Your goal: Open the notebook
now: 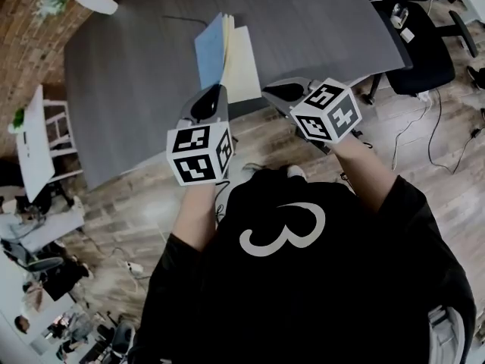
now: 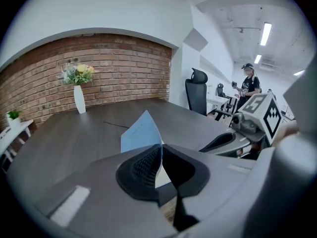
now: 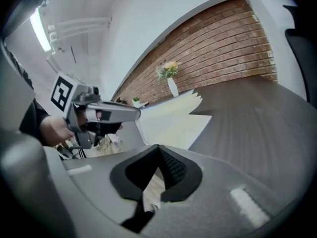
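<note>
The notebook lies at the near edge of the dark table point(image 1: 129, 82). Its blue cover point(image 1: 210, 51) stands lifted off the cream pages point(image 1: 242, 67). My left gripper point(image 1: 216, 89) is shut on the cover's near corner; in the left gripper view the blue cover point(image 2: 141, 133) rises from between the pinching jaws point(image 2: 161, 148). My right gripper point(image 1: 274, 91) hovers just right of the notebook at the table edge. Its jaws point(image 3: 159, 150) meet with nothing between them, and the cream page point(image 3: 171, 120) lies ahead of it.
A white vase with flowers point(image 1: 95, 1) stands at the table's far left corner. A black office chair point(image 1: 417, 36) sits to the right of the table. A white shelf point(image 1: 34, 139) stands to the left. A person point(image 2: 250, 86) stands far back in the room.
</note>
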`<state>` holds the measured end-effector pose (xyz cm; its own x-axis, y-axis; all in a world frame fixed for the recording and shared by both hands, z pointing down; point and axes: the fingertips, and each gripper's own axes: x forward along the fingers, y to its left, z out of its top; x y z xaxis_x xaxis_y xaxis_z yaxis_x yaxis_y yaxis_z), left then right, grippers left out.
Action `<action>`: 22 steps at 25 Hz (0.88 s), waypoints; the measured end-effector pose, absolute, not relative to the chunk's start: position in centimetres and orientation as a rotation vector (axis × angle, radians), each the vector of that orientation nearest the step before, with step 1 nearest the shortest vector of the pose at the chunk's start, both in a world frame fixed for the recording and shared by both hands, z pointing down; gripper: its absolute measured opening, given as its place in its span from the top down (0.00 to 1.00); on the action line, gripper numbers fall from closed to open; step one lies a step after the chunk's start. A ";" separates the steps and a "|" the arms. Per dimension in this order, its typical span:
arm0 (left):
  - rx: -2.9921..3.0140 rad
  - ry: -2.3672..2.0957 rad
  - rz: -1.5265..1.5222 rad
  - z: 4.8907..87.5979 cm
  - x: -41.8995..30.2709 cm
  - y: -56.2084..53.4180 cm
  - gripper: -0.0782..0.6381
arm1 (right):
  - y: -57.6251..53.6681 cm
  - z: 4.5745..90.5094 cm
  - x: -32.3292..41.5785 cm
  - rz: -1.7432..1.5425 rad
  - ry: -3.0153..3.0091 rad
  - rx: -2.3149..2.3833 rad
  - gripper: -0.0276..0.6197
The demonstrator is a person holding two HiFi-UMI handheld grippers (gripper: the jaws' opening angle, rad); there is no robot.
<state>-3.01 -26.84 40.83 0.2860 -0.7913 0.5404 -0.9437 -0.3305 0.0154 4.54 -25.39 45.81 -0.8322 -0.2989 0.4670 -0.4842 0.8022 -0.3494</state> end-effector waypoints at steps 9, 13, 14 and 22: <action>2.190 -1.566 0.493 39.5 -6.0 -26.3 0.84 | -26.4 50.1 1.1 0.404 -2.375 0.544 0.95; 2.172 -1.553 0.448 39.4 -7.2 -26.0 0.84 | -26.6 51.0 0.7 0.342 -2.309 0.548 0.95; 2.168 -1.544 0.426 39.4 -7.5 -25.9 0.84 | -26.5 51.2 0.6 0.339 -2.294 0.547 0.95; 2.150 -1.457 0.297 38.9 -9.7 -25.9 0.84 | -26.2 52.5 0.1 0.314 -2.205 0.551 0.95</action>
